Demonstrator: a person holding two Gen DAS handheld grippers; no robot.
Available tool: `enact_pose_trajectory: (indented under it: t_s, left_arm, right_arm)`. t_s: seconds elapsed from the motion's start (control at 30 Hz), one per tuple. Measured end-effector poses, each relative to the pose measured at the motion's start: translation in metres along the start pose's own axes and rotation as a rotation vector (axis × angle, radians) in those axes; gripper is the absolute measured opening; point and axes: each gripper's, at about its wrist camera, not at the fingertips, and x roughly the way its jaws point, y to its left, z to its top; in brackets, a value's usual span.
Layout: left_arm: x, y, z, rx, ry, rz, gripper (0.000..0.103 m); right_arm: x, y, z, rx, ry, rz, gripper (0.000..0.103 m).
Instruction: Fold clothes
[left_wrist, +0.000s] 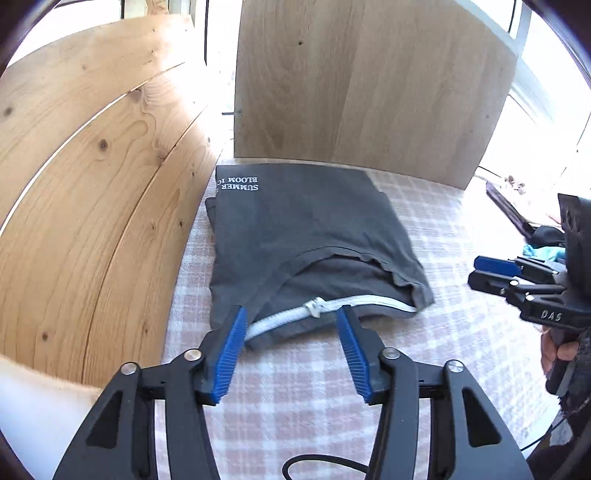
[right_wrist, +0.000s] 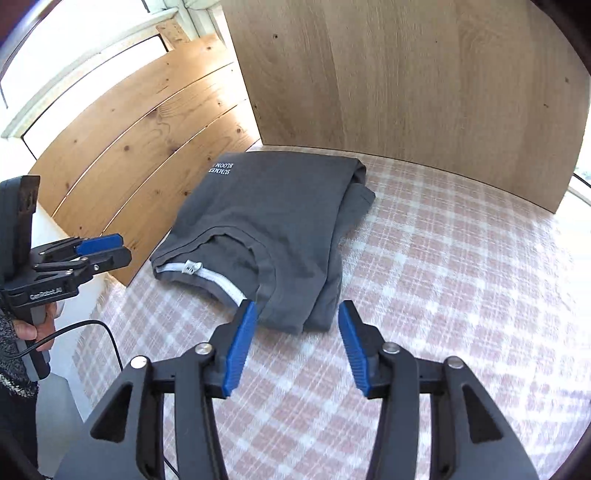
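Left wrist view: the left gripper (left_wrist: 291, 350) hovers low over a table (left_wrist: 314, 398) covered in a pink-and-white checked cloth, its blue-padded fingers spread wide and holding nothing; just ahead lies a dark grey T-shirt (left_wrist: 303, 236), already folded into a compact rectangle at the table's far left corner, close to the slatted wooden panel (left_wrist: 92, 184) on the left and the upright wooden board (left_wrist: 369, 85) at the far edge; its neckline with white inner tape (left_wrist: 325, 308) faces the gripper, white lettering (left_wrist: 238, 183) at the far side; the right gripper (left_wrist: 487, 273) shows side-on at the right edge, held in a hand (left_wrist: 554, 350), and whether it is spread or closed cannot be told from here.

Right wrist view: the right gripper (right_wrist: 295, 347) is likewise wide apart and empty, just short of the shirt's near edge; a layer pokes out unevenly along the right side.

The shirt lies folded, which fits either a finished fold or one with a further halving to come; any further handling would do well to pinch all layers together at the near corners and keep edges aligned.
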Motion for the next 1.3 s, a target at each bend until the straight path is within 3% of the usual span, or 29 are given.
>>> enact_pose_trajectory:
  t_s: [0.1, 0.23, 0.33, 0.53, 0.97, 1.3]
  left_arm:
    - [-0.022, -0.019, -0.022, 0.006, -0.005, 0.008, 0.058]
    - [-0.045, -0.042, -0.046, 0.011, 0.016, 0.023, 0.059]
    - [-0.062, -0.058, -0.063, 0.014, 0.003, 0.052, 0.067]
    - [-0.089, -0.087, -0.086, 0.015, -0.021, 0.077, 0.067]
    - [-0.123, -0.132, -0.109, -0.020, -0.038, 0.110, 0.075]
    - [-0.142, -0.167, -0.126, -0.032, -0.042, 0.135, 0.076]
  right_arm:
    - [-0.017, 0.014, -0.021, -0.036, -0.010, -0.017, 0.048]
    - [-0.041, 0.027, -0.038, -0.080, -0.017, -0.116, 0.048]
    - [-0.062, 0.033, -0.048, -0.062, -0.033, -0.156, 0.048]
    - [-0.101, 0.038, -0.069, -0.004, -0.051, -0.233, 0.049]
    - [-0.179, 0.039, -0.111, -0.013, -0.121, -0.247, 0.056]
    - [-0.191, 0.008, -0.135, -0.013, -0.070, -0.210, 0.056]
